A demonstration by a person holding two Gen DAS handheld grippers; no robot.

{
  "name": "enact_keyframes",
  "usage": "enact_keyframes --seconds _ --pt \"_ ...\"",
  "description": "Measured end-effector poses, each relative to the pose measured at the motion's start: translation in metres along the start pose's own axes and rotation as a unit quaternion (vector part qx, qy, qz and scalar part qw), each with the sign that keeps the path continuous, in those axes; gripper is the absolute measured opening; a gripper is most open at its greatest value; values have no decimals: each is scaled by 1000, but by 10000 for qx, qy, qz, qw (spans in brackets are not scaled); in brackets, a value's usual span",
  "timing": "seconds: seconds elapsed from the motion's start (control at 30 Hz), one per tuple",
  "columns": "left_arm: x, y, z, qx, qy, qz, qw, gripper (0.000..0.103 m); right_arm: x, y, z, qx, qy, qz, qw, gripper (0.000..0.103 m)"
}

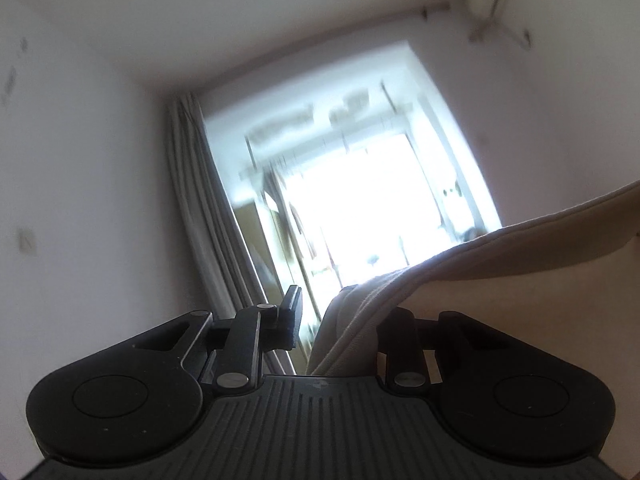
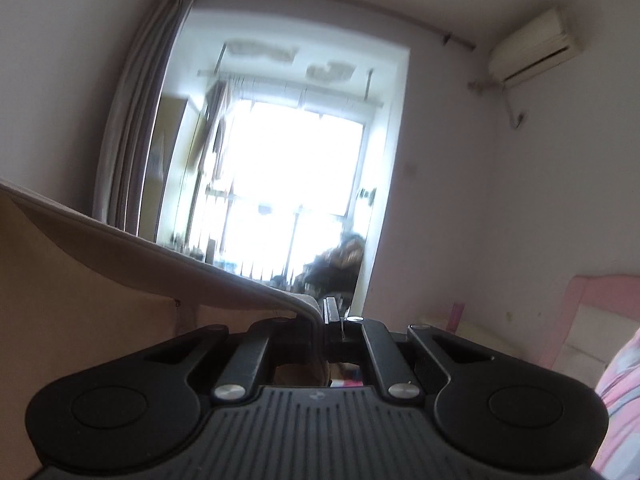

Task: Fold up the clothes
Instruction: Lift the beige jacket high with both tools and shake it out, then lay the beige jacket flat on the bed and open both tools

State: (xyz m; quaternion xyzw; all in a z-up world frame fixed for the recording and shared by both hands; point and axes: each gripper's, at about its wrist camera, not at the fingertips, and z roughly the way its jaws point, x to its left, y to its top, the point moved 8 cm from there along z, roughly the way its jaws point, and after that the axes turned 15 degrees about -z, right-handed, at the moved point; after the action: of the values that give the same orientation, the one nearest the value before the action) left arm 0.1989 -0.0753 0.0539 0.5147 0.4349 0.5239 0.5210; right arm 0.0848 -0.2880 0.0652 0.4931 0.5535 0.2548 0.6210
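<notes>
A bed [image 2: 592, 320] with a pink headboard is showing at the right edge of the right wrist view. Pink patterned bedding [image 2: 624, 392] is lying on it at the near right corner; its surface is mostly hidden.

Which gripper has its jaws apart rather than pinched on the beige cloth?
The left gripper: daylight shows between one finger and the beige cloth. The right gripper is clamped on the cloth's edge.

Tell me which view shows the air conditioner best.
The right wrist view: the air conditioner hangs whole and fairly sharp on the wall. The left wrist view shows only its blurred end, cut off at the top edge.
</notes>
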Motion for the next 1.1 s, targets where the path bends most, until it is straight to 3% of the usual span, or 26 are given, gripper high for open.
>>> enact_keyframes --seconds 0.17,0.27,0.47,0.57,0.63,0.7,0.8,0.83,0.87,0.9,0.97,1.1 --pt "-22 -76 96 727 -101 195 9971 28 27 -42 107 538 270 -7 9982 5" --pt "-31 -135 151 1393 -218 198 9898 28 50 -78 175 1036 530 -101 9932 5" --pt "-38 -265 230 2761 -312 470 9595 28 129 -179 289 2273 1336 -180 9645 5" --pt "-45 -304 255 3275 -408 586 9421 27 161 -225 334 2815 1623 -36 9457 6" --pt "-49 -332 266 3793 -540 507 9223 29 177 -253 363 3249 1856 97 9273 6" --pt "-49 -364 270 4479 -741 251 8906 34 191 -285 388 3761 2091 375 9019 9" --pt "-45 -401 263 5691 -935 -558 8150 37 204 -317 408 4372 2394 872 8626 19" --pt "-41 -404 265 5878 -939 -832 7992 37 203 -315 409 4388 2446 899 8600 30" --pt "-35 -402 267 5967 -934 -1096 7894 40 202 -309 406 4325 2456 866 8632 42" --pt "-30 -400 268 6052 -929 -1359 7789 43 201 -304 403 4263 2465 832 8664 45" --pt "-19 -394 272 6104 -960 -1984 7608 57 197 -290 392 4036 2531 777 8758 52" --pt "4 -379 275 5992 -912 -3082 7332 59 183 -271 364 3517 2515 768 8984 52"
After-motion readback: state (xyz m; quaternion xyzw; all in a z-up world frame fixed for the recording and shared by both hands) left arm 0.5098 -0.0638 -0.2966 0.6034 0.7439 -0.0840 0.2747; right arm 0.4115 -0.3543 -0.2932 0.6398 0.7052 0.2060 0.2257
